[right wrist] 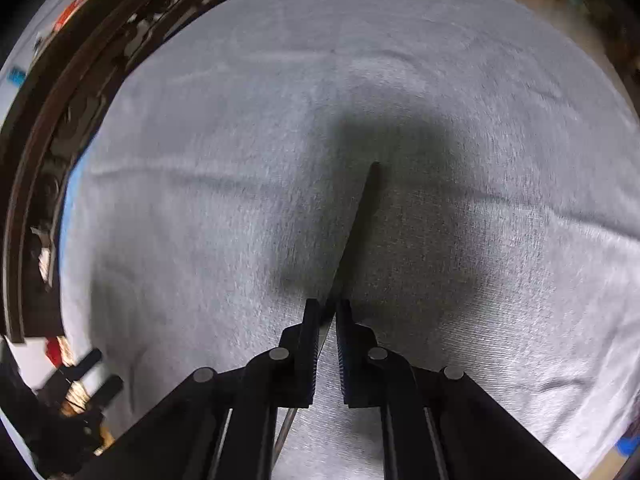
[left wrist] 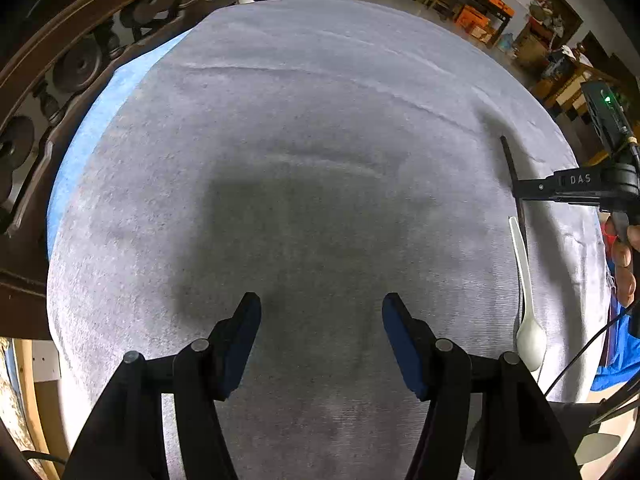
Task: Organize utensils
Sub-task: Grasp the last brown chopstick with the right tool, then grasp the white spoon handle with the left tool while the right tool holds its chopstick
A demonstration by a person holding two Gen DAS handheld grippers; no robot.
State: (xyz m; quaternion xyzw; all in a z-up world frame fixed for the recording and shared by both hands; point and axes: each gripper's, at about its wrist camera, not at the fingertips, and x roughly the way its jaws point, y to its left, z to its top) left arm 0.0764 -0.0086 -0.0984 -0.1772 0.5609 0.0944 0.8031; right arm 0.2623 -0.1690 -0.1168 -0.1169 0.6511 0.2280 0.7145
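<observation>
Utensil [right wrist: 366, 216], dark & slim, is clamped in right hand-held gripper [right wrist: 328, 312] near worktop's right edge, prob for regrouping beside white spoon [left wrist: 527, 300]. Left hand-held gripper [left wrist: 322, 308] gapes empty mid-worktop.

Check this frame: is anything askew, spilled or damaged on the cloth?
Nothing spilled or damaged. The grey cloth is creased. A white spoon lies beside a dark utensil, which the right hand-held gripper grips; what kind of utensil is unclear.
</observation>
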